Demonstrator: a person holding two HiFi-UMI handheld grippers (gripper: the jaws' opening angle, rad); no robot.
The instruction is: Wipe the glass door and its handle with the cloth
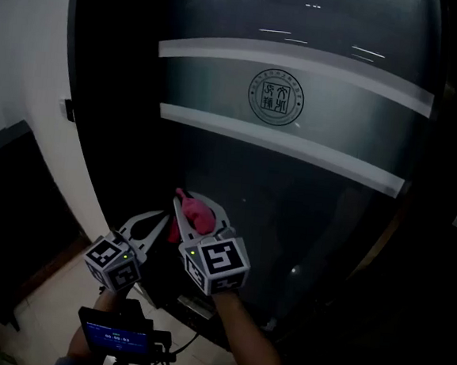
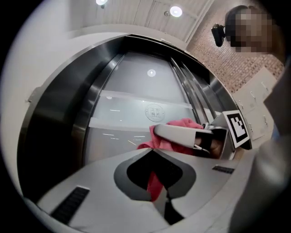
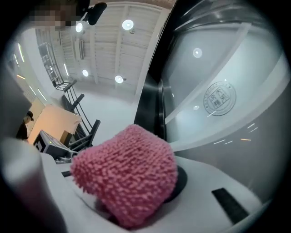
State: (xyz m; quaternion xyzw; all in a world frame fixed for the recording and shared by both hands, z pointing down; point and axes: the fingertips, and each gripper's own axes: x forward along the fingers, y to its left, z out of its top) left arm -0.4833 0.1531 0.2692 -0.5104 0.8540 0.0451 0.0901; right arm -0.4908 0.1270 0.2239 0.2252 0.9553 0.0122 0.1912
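The dark glass door (image 1: 292, 183) fills the head view, with two frosted bands and a round emblem (image 1: 276, 97) on it. A fluffy pink cloth (image 1: 192, 213) is bunched in my right gripper (image 1: 200, 209), which is shut on it close to the lower glass. The same cloth (image 3: 127, 175) covers the jaws in the right gripper view. My left gripper (image 1: 164, 216) sits just left of it, with its jaws closed at the tips. A strip of the cloth (image 2: 154, 184) shows between them. No door handle is clear in any view.
A white wall (image 1: 26, 41) and the door's dark frame (image 1: 82, 125) stand at the left, with a small fitting (image 1: 69, 110) on the frame. Below my hands sits a device with a blue screen (image 1: 116, 336). Light floor (image 1: 51, 297) lies at lower left.
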